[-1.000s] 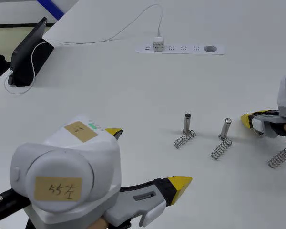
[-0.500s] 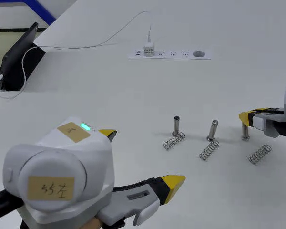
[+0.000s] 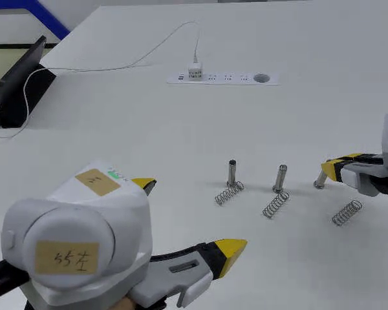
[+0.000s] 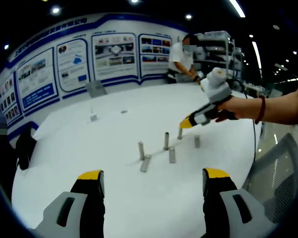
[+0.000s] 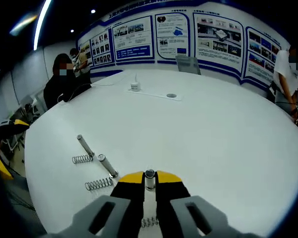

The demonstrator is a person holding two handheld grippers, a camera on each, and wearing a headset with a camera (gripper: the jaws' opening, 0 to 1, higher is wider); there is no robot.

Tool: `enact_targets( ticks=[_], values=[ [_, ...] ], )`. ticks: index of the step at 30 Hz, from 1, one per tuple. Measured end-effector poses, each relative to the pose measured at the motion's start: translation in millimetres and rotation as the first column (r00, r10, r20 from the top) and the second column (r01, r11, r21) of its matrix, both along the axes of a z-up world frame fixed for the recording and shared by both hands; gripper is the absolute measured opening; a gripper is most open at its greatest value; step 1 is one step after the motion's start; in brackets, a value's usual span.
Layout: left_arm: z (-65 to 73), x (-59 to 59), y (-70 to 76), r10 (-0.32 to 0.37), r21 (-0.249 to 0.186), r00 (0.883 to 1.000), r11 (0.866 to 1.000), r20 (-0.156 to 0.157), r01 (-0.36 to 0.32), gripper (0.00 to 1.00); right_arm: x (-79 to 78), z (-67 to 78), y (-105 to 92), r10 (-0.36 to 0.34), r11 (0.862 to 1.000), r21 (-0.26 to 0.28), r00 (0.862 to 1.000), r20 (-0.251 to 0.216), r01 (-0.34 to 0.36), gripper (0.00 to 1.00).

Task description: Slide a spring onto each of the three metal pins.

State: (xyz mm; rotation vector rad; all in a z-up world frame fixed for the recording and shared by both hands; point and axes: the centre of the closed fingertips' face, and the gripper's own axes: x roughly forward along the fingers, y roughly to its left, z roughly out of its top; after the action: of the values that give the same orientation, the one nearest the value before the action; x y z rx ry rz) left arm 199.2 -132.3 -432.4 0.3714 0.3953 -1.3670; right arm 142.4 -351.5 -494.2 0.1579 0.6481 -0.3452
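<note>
Head view: L gripper (image 3: 189, 215) released; tape label reads approx. "55左", 2nd label illegible. Three springs (image 3: 275, 204) lie on counter (image 3: 181, 129) beside the pins (image 3: 232, 171). Left gripper view: jaws wide apart, pins well ahead. Right gripper view: R gripper (image 5: 149, 182) clenched on 3rd pin (image 5: 149, 173).

A spring (image 3: 229, 193) before each pin (image 3: 232, 172)

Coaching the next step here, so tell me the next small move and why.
Probably reach the open left gripper across to the spring lying nearest the right pin. The right gripper seems closed around that pin, its spring lies loose beside it, and no pin wears a spring yet.
</note>
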Motion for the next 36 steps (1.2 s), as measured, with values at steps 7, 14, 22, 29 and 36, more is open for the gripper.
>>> enact_targets(
  ticks=[7, 14, 22, 29, 36],
  values=[
    [0.0, -0.6, 0.2, -0.003, 0.001, 1.0, 1.0, 0.004, 0.003, 0.82, -3.4, -0.2, 1.7, 0.0, 1.0, -0.001, 1.0, -0.009, 0.0, 0.08],
    [-1.9, 1.4, 1.8, 0.009, 0.011, 1.0, 1.0, 0.007, -0.009, 0.81, -6.6, -0.3, 2.3, -0.011, 1.0, 0.014, 1.0, -0.011, 0.011, 0.09],
    [-3.0, 2.6, 2.2, 0.013, 0.015, 1.0, 1.0, 0.004, -0.013, 0.8, -6.2, -1.4, 5.5, 0.002, 1.0, 0.028, 1.0, -0.009, -0.001, 0.09],
    [-3.5, 5.2, 1.0, 0.012, 0.018, 1.0, 1.0, 0.006, -0.012, 0.78, -3.5, 2.7, 7.8, 0.028, 1.0, 0.002, 1.0, 0.002, -0.028, 0.13],
    [-7.4, 8.1, -2.2, -0.003, 0.032, 1.0, 0.999, 0.023, 0.002, 0.77, -6.3, 10.5, 8.1, 0.026, 1.0, -0.017, 0.999, 0.027, -0.026, 0.23]
  ],
)
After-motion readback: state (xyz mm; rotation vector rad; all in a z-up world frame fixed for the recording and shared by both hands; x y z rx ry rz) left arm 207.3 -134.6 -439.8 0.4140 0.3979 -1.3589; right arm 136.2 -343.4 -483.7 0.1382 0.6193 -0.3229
